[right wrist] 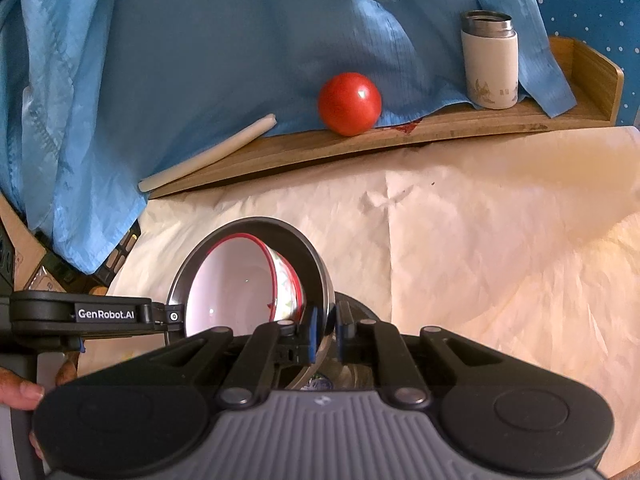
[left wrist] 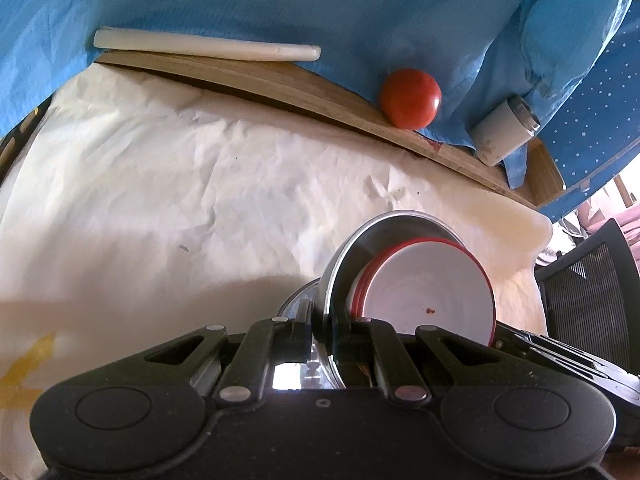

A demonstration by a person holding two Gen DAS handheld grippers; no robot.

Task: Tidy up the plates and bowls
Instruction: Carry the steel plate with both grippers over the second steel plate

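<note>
A steel bowl [left wrist: 362,236] is held on edge above the paper-covered table, with red-rimmed white bowls [left wrist: 432,284] nested inside it. My left gripper [left wrist: 330,326] is shut on the steel bowl's rim at one side. My right gripper [right wrist: 325,330] is shut on the rim of the steel bowl [right wrist: 316,268] at the opposite side. From the right wrist view the red-rimmed white bowl [right wrist: 236,284] opens toward the left gripper [right wrist: 100,314], which shows at the left. A second steel rim [left wrist: 294,300] lies under the held bowl.
A red tomato [right wrist: 349,103], a white rolling pin [right wrist: 208,154] and a white thermos [right wrist: 489,62] sit on a wooden board [right wrist: 360,146] at the back, against a blue cloth [right wrist: 200,60]. White crumpled paper [right wrist: 500,220] covers the table. A black mesh chair [left wrist: 588,296] stands at right.
</note>
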